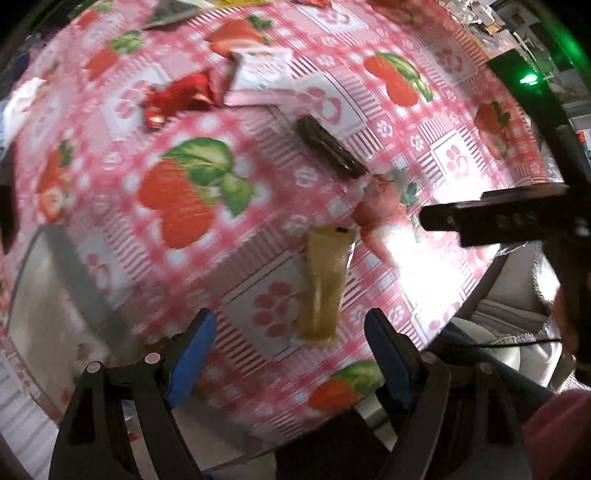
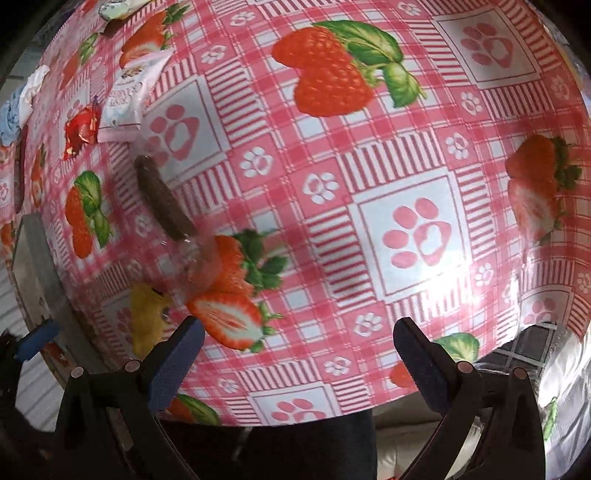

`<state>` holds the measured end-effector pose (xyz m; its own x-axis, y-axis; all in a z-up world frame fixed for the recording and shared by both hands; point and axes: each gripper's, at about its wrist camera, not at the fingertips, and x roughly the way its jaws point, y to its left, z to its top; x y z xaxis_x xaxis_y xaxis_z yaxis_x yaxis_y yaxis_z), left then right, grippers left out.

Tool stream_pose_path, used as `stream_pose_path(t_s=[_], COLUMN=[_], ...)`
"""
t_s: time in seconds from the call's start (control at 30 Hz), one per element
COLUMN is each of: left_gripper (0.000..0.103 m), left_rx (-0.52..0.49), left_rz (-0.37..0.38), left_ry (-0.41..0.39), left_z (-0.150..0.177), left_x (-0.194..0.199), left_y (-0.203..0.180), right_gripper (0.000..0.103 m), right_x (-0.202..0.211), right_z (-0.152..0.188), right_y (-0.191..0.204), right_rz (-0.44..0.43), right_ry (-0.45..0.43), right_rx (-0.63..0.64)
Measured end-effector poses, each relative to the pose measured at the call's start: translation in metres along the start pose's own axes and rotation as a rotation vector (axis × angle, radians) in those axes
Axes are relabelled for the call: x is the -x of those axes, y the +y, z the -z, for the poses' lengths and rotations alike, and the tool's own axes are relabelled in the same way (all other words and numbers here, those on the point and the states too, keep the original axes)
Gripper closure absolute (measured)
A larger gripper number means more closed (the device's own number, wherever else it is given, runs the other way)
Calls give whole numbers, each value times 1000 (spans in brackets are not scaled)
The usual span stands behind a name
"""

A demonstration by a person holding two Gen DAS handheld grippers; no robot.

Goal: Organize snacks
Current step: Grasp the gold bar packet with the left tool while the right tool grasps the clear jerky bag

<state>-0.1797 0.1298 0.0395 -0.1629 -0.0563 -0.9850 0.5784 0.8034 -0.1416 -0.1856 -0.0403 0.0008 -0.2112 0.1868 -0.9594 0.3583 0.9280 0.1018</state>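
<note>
Snacks lie on a pink strawberry-print tablecloth. A yellow-tan packet lies just beyond my open, empty left gripper. Farther out lie a dark brown bar, a red wrapper and a white-pink packet. My right gripper is open and empty above the near table edge; its dark finger shows in the left wrist view. In the right wrist view the brown bar, yellow packet, red wrapper and white-pink packet lie to the left.
A grey tray or box sits at the table's left edge, also in the right wrist view. More wrappers lie at the far edge. Crumpled white-blue cloth lies far left. A chair cushion stands below the right edge.
</note>
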Motion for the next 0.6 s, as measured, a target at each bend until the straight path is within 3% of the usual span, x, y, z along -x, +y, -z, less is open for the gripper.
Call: stream_pose_path(t_s=[0.17,0.33,0.43,0.5,0.57,0.6], left_gripper=[18,18,35,61,76,76], left_rx=[-18,-44,-36,-24,25,61], left_rz=[-17,-92,-114,-139,-133,-135], left_ry=[26,59,50,35,25,22], left_z=[-9,-9,-8,-7,-9,-8], left_x=[-31,-52,-53,-48,-42,-41], left_y=[-19,-30,-28,-21,-7,4], right_gripper=[0,0,0,0,0,0], right_x=[-4,-4,-2,0,2,3], right_z=[11,16,15,4,-7,-11], right_y=[-24,-32,-27,-12,0,7], right_rz=[18,36,41,39,38,40], right_ry=[21,34,31,28,22,17], right_rx=[0,34,62,76,94,110])
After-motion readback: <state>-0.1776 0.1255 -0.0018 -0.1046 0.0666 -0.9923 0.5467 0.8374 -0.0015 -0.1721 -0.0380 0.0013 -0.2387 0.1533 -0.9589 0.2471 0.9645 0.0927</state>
